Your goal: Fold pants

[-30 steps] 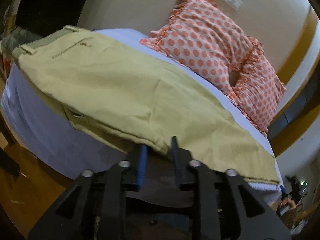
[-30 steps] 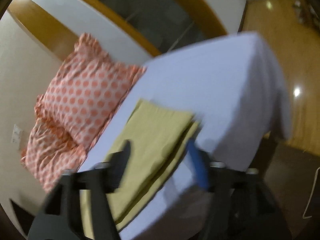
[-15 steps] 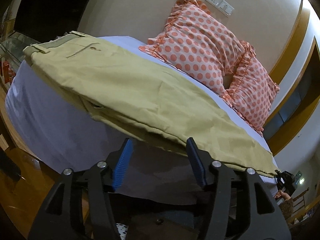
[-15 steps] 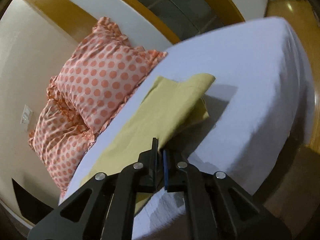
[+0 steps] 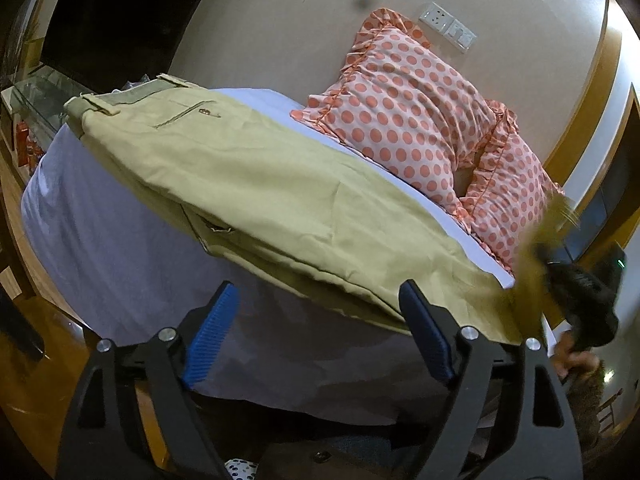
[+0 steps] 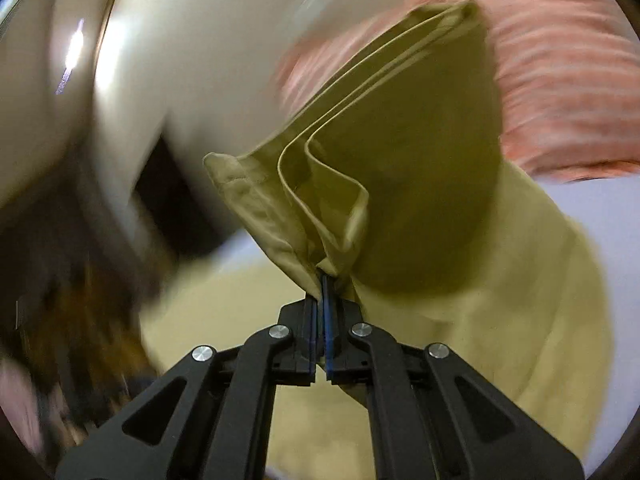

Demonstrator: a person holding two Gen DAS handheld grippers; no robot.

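Khaki pants lie lengthwise across the white bed, waistband at the far left, legs running to the right. My left gripper is open and empty, just off the pants' near edge. My right gripper is shut on the pants' leg cuffs and holds them lifted above the bed; the view is motion-blurred. The right gripper also shows in the left wrist view at the far right, with the cuff end raised.
Two orange polka-dot pillows lean on the wall behind the pants. A wall socket plate is above them. Wooden floor lies left of the bed. A glass shelf stands at far left.
My left gripper opened wide and drew back from the pants' edge. My right gripper closed on the leg cuffs and lifted them, swinging fast.
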